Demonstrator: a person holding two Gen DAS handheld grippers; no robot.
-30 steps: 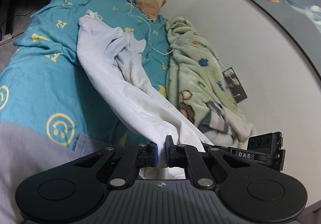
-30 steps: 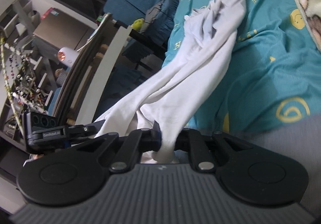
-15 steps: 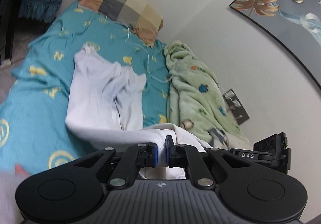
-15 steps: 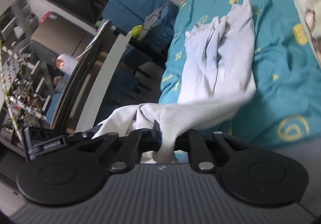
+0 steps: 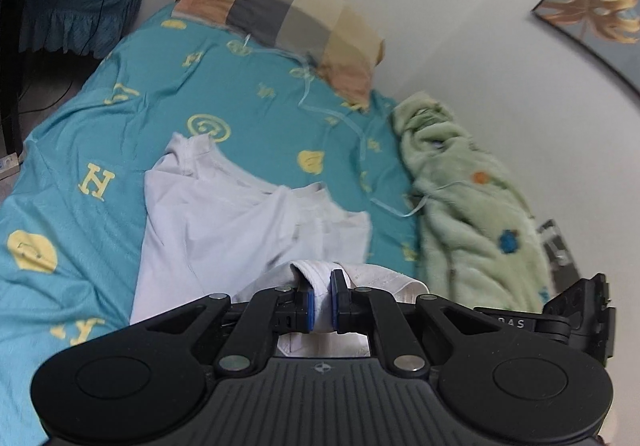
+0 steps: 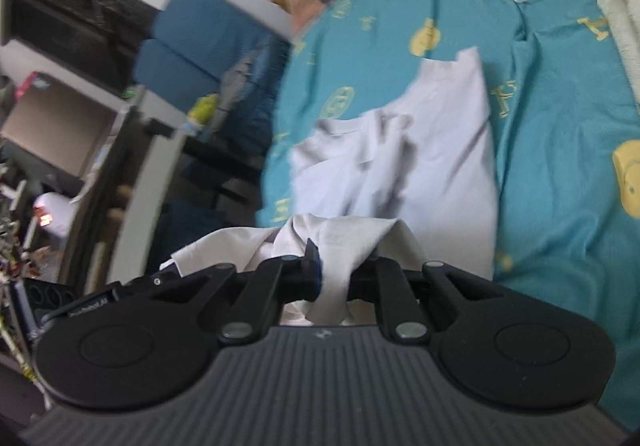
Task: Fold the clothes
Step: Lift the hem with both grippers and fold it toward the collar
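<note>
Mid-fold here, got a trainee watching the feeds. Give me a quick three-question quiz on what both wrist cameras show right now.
1. True or false: the left gripper is open and empty.
2. Which lies along the wall side of the bed? A) pale green fleece blanket B) cardboard box C) blue chair
3. Fill in: the far part of the white cotton T-shirt lies on the teal bedsheet printed with yellow ____.

Key
1. False: its fingers pinch a white T-shirt edge, as the right gripper does.
2. A
3. Smiley faces and letters; the checked pillow sits at the bed's head.
</note>
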